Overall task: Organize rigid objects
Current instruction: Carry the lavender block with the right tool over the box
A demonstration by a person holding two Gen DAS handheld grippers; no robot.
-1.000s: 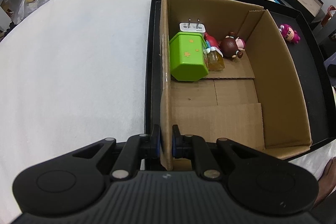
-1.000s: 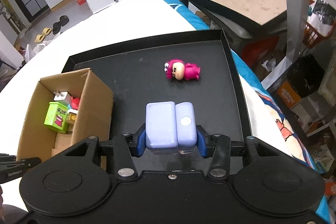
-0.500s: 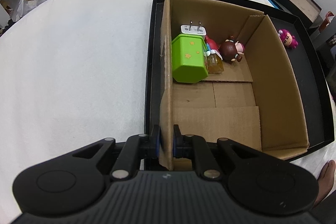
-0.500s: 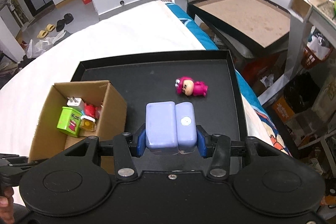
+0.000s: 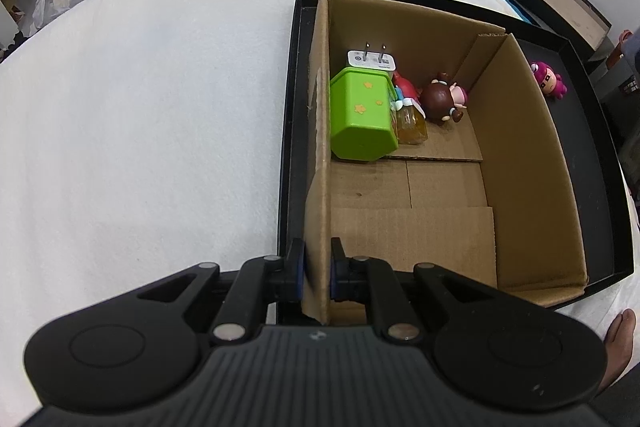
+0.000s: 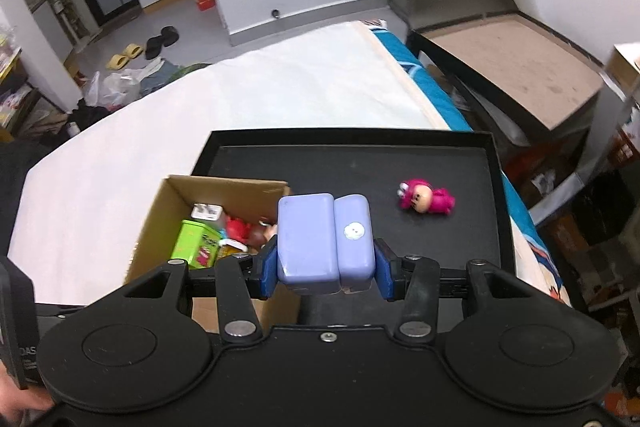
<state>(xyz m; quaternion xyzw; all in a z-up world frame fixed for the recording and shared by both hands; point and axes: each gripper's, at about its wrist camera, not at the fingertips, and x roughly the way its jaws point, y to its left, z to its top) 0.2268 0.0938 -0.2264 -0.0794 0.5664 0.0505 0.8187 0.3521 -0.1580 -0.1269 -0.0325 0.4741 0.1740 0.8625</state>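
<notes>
Left gripper [image 5: 317, 277] clamped on near wall of open brown cardboard box [image 5: 520, 163]. Right gripper [image 6: 325, 267] raised over box edge, clamped on lavender rounded plastic case [image 6: 324, 235].

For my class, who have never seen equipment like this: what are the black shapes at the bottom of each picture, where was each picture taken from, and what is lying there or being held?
No robot here: a person holds a two-finger gripper in each hand, and a camera on each looks forward along its fingers.

In the left view, the left gripper pinches the near wall of a cardboard box. Inside are a green tin, a white plug, a small bottle and a brown-haired doll.

In the right view, the right gripper grips a lilac case. The box stands in a black tray on a white surface. A pink doll lies loose in the tray.
</notes>
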